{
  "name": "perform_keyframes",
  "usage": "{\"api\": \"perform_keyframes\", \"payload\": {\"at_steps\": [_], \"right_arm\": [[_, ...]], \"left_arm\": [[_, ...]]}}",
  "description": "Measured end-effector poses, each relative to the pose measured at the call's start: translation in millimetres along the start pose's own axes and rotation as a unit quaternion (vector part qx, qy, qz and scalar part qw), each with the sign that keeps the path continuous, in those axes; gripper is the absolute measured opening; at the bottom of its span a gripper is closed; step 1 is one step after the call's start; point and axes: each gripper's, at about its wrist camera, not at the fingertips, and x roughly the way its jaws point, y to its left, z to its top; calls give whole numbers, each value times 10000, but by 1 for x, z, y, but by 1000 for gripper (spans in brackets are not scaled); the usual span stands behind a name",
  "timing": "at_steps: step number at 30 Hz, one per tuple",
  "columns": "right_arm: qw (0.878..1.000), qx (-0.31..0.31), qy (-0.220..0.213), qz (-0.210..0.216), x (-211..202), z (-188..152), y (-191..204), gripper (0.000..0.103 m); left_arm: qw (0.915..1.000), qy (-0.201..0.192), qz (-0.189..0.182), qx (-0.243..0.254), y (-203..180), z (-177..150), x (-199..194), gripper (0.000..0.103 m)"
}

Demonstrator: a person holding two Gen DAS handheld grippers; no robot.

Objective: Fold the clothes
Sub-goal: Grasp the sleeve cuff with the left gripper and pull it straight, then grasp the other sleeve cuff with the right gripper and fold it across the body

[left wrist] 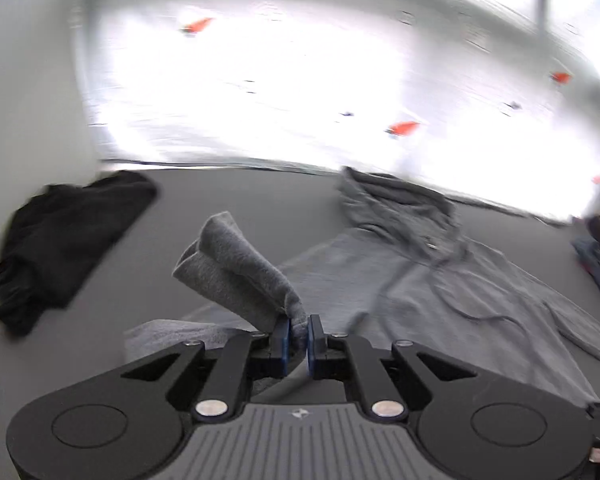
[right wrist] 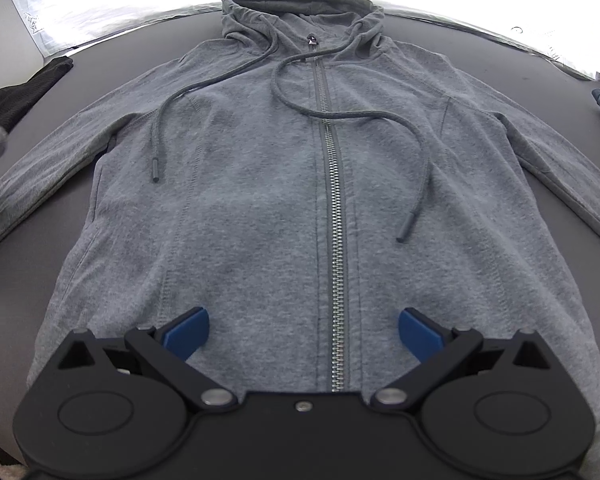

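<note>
Left gripper (left wrist: 298, 330) clamps the soft grey zip-up hoodie's (right wrist: 260, 184) limp sleeve cuff (left wrist: 236, 268); right gripper (right wrist: 303, 330) hovers spread wide.

No legible text; only blurred scrawl on white sheet (right wrist: 32, 20)

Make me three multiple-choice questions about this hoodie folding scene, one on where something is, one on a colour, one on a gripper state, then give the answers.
1. Where does the black garment lie? A left of the hoodie; B on the hoodie's hood; C under the hoodie's hem.
2. What colour is the hoodie? A red; B grey; C white.
3. What is the left gripper doing? A hangs open; B shut on nothing; C shut on the sleeve cuff.

Answers: 1 A, it lies apart on the table at the left. 2 B, grey knit with a metal zipper. 3 C, fabric is pinched between its pads.
</note>
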Motion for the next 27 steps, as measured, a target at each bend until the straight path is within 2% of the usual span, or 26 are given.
{"api": "perform_keyframes", "payload": {"at_steps": [1, 2, 3, 5, 7, 8, 9, 12, 15, 17, 19, 20, 21, 22, 23, 25, 26, 27], "right_arm": [[10000, 19, 12, -7, -1, -1, -3, 102], [10000, 58, 19, -24, -3, -1, -8, 102], [9999, 110, 11, -50, -6, -2, -14, 102], [9996, 239, -79, -99, -15, -3, -27, 101], [9989, 423, -208, -78, -25, -4, -40, 99], [9981, 552, -259, -27, -31, -4, -47, 99], [9972, 685, -304, 48, -35, -4, -53, 99], [9945, 925, -355, 325, -40, -3, -63, 95], [9933, 879, -299, 683, -33, 4, -58, 89], [9922, 785, -195, 946, -24, 11, -51, 73], [9928, 554, -60, 1064, -12, 17, -40, 65], [9942, 361, -9, 1014, -6, 20, -32, 66], [9953, 176, 0, 956, -3, 22, -25, 72], [9959, 12, -21, 900, -3, 24, -20, 71], [9962, -141, -1, 861, -2, 26, -14, 61], [9959, -447, 39, 783, -2, 31, -3, 50], [9953, -604, 26, 755, -4, 34, 1, 21], [9943, -768, -35, 743, -8, 37, 5, 5]], "left_arm": [[9988, 120, -379, 293, -24, 1, 11, 16], [9950, 305, -756, 574, -50, -2, 23, 21], [9912, 461, -950, 803, -67, -5, 29, 28], [9844, 617, -1170, 1160, -90, -13, 33, 31], [9831, 578, -1191, 1267, -93, -18, 30, 47], [9861, 573, -1084, 1125, -88, -18, 31, 61], [9891, 571, -963, 961, -83, -17, 32, 67], [9966, 713, -347, 229, -49, -13, 43, 68], [9956, 829, 275, -351, -18, -14, 47, 69], [9934, 808, 566, -581, -2, -19, 38, 69], [9906, 801, 735, -832, 11, -25, 31, 72], [9886, 806, 811, -984, 18, -28, 27, 73], [9870, 810, 865, -1083, 23, -31, 23, 73], [9852, 820, 940, -1179, 27, -34, 21, 73], [9832, 829, 1022, -1268, 30, -36, 19, 73], [9788, 832, 1190, -1445, 37, -40, 15, 73], [9765, 805, 1282, -1535, 39, -40, 13, 73], [9742, 755, 1376, -1620, 41, -40, 11, 73]]}}
